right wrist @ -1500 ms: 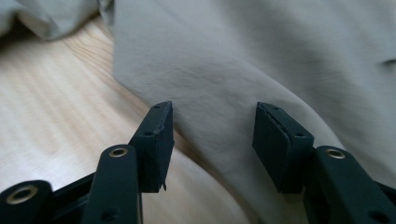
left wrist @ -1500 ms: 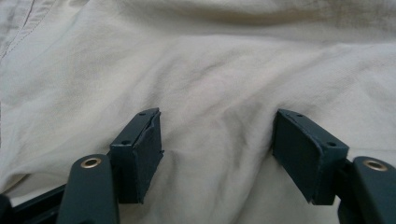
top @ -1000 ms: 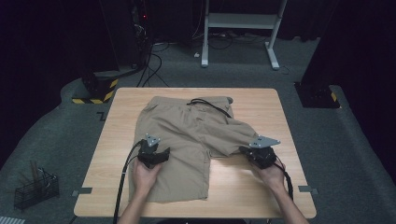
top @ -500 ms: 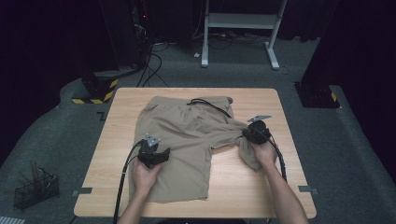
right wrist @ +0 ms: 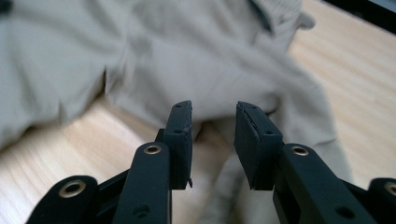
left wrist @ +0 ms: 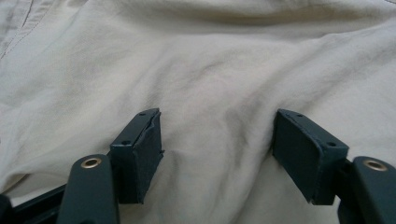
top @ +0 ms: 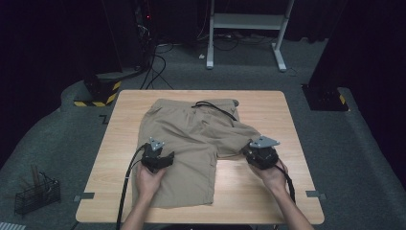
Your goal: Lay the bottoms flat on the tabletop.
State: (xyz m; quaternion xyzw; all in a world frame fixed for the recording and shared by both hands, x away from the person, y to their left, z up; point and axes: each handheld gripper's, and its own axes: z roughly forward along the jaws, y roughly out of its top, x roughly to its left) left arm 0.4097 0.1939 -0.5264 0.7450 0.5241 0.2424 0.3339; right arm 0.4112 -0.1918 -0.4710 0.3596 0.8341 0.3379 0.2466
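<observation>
The left gripper (top: 165, 156) is held low over the near left leg of the shorts (top: 191, 143), its jaws spread wide. In the left gripper view the left gripper (left wrist: 217, 140) is seen with both pads resting down on the beige cloth, a smooth stretch of it lying between them unpinched; whether the pads press into the cloth cannot be told. The shorts are spread flat on the wooden table (top: 268, 187), waistband at the far side with a dark drawstring (top: 213, 106) looped across it, the left leg reaching toward the near edge. The right leg is folded up short, its hem lying near the middle right of the table. The right gripper (top: 251, 152) is held at that folded hem, just beside the cloth. In the right gripper view the right gripper (right wrist: 212, 135) is seen with its jaws partly apart, having just been opening; cloth of the shorts (right wrist: 224, 60) lies beyond and below the gap, and nothing is clamped between the pads. Bare wood is seen on either side of the leg.
</observation>
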